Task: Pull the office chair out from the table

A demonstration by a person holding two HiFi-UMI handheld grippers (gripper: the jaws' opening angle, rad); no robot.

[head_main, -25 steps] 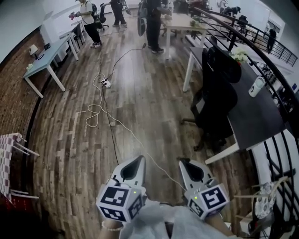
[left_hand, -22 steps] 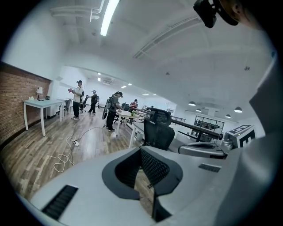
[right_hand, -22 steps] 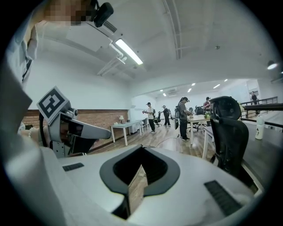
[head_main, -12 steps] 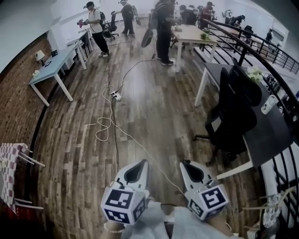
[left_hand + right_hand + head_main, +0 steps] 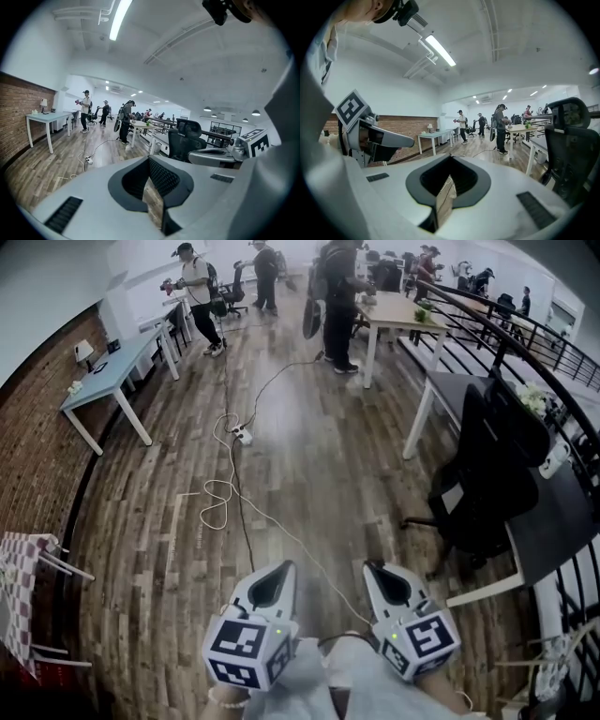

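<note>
The black office chair (image 5: 487, 484) stands tucked against the dark table (image 5: 562, 521) at the right of the head view, its back toward the open floor. Both grippers are held side by side low in that view, well short of the chair and to its left. My left gripper (image 5: 281, 566) is shut with nothing in it, and so is my right gripper (image 5: 375, 568). In the left gripper view the chair (image 5: 187, 138) shows ahead to the right, beyond the shut left gripper (image 5: 149, 159). In the right gripper view the chair (image 5: 569, 145) fills the right edge beside the shut right gripper (image 5: 451, 157).
A white cable (image 5: 225, 493) and a power strip (image 5: 242, 434) trail across the wooden floor ahead. A pale blue table (image 5: 103, 371) stands by the brick wall at left. Several people (image 5: 339, 296) stand at the far end near a wooden table (image 5: 394, 310). A black railing (image 5: 525, 343) runs behind the dark table.
Both grippers have travelled forward over the floor, still shut and side by side. In the head view the chair and dark table now sit farther right, and the cables lie nearer.
</note>
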